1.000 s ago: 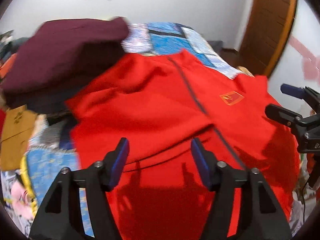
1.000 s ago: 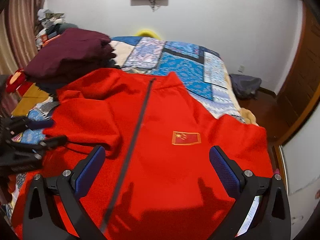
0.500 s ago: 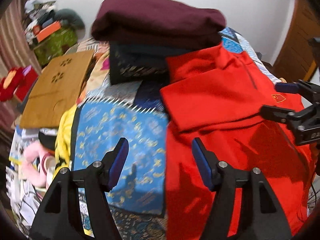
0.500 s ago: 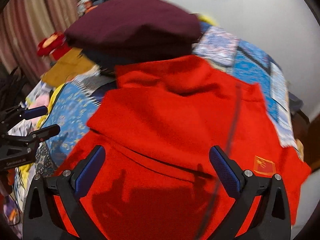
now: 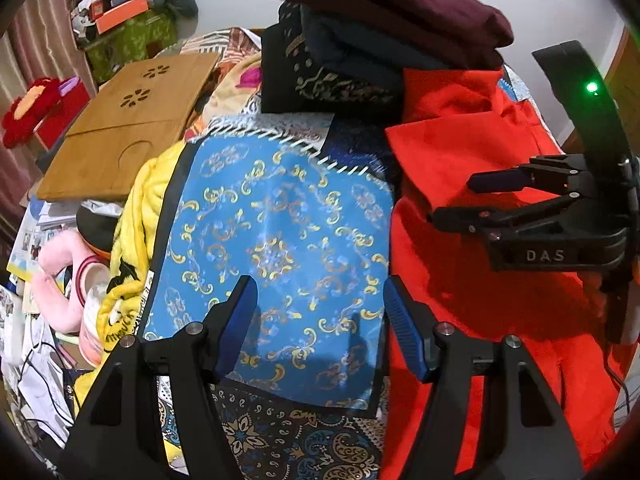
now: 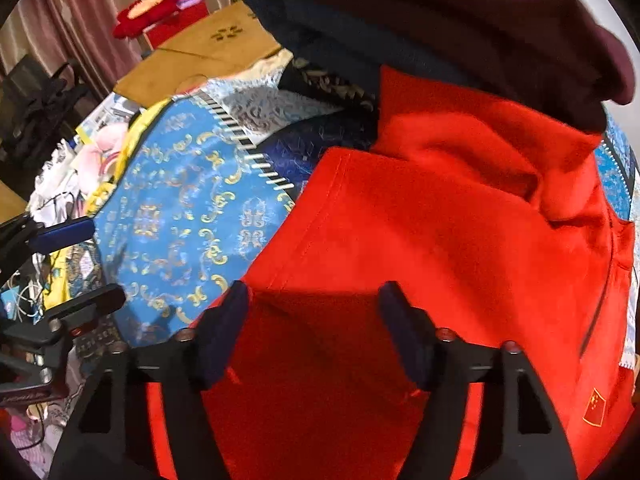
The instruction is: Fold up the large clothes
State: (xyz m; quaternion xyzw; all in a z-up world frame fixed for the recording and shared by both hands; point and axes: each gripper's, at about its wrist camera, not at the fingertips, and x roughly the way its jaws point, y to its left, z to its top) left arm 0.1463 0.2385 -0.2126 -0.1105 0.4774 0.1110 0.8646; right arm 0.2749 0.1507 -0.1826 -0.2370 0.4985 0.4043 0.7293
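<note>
Jacket [image 6: 420, 240], red, lies spread on the bed, one sleeve folded across its body, its collar tucked beside a maroon pile [image 5: 392, 4]. "DAS" reads on the right tongs [image 5: 452, 196] body in the left view; only the right view shows the small flag patch [image 6: 595, 407] by the zip. Left tongs [image 5: 320, 320] hang apart over the blue quilt [image 5: 276, 240], holding nothing. Right tongs [image 6: 314, 320] are apart above the jacket's sleeve edge, empty. The left view alone shows the whole wooden tray [image 5: 120, 132] and a yellow blanket [image 5: 128, 264].
</note>
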